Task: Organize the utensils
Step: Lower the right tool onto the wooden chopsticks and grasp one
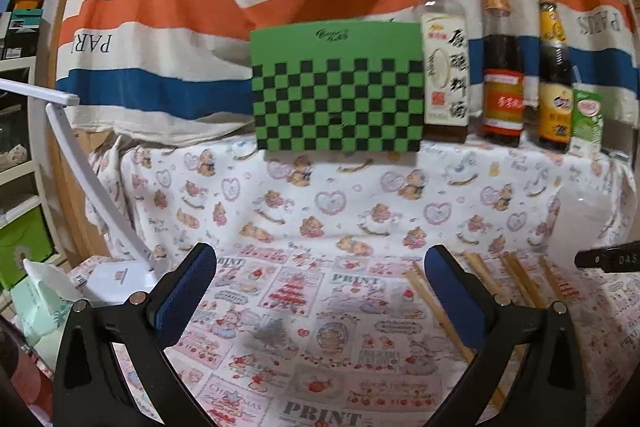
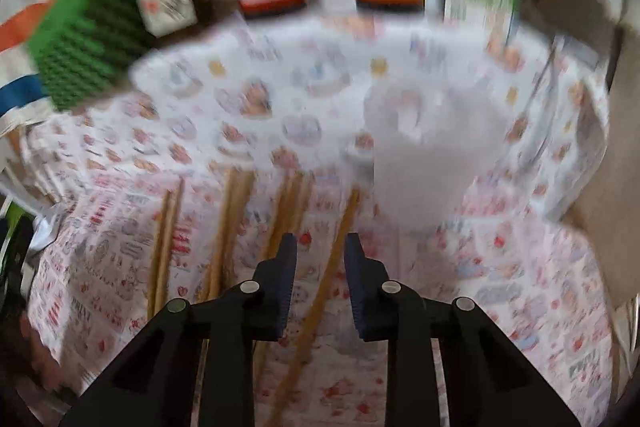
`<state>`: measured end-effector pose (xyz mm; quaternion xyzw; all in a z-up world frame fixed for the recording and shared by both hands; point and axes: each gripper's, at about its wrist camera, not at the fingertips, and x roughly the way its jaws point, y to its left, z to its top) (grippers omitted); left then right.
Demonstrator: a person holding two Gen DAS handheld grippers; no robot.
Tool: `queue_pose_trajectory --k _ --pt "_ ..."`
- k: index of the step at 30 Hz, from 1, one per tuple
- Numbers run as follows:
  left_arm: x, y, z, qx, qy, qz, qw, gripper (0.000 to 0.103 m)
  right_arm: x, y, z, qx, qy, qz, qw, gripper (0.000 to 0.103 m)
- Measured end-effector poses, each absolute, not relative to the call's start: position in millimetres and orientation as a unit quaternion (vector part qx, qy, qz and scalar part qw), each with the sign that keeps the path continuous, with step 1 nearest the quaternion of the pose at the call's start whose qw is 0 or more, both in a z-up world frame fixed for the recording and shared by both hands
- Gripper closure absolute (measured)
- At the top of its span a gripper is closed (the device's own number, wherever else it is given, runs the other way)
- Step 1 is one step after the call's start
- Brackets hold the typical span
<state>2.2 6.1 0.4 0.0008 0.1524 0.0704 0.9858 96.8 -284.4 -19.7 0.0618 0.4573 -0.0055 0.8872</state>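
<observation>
left wrist: low, level, faces bottles (image 1: 502,67) | right wrist: tilted down, near | shared: chopsticks (image 2: 320,291)

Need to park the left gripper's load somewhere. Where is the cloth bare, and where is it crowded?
Free: the cloth between the checkered board and the open left gripper, out to the lamp base. Crowded: the chopsticks beside the translucent cup, and the back row of bottles.
</observation>
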Motion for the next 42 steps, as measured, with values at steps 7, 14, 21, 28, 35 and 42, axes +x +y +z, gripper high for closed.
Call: queue_pose_trajectory --k 7,14,21,28,35,42 --pt "10 19 -1 -0.008 0.166 0.093 0.982 0.0 139 -289 -49 0.113 0.523 -0.028 0.844 0.089" --pt "10 25 -1 -0.003 0.158 0.116 0.981 0.0 159 -281 -58 0.084 0.521 -0.078 0.846 0.089" --pt "-1 29 11 0.005 0.121 0.125 0.985 0.0 177 -273 -65 0.071 0.52 -0.093 0.846 0.094" --pt "-2 38 15 -0.027 0.125 0.123 0.984 0.0 175 -262 -68 0.061 0.517 -0.096 0.849 0.095" --pt "0 35 12 -0.02 0.133 0.125 0.983 0.0 162 -265 -75 0.082 0.526 -0.077 0.843 0.096" --pt "1 31 11 -0.01 0.137 0.119 0.983 0.0 134 -286 -57 0.119 0.508 -0.032 0.852 0.097"
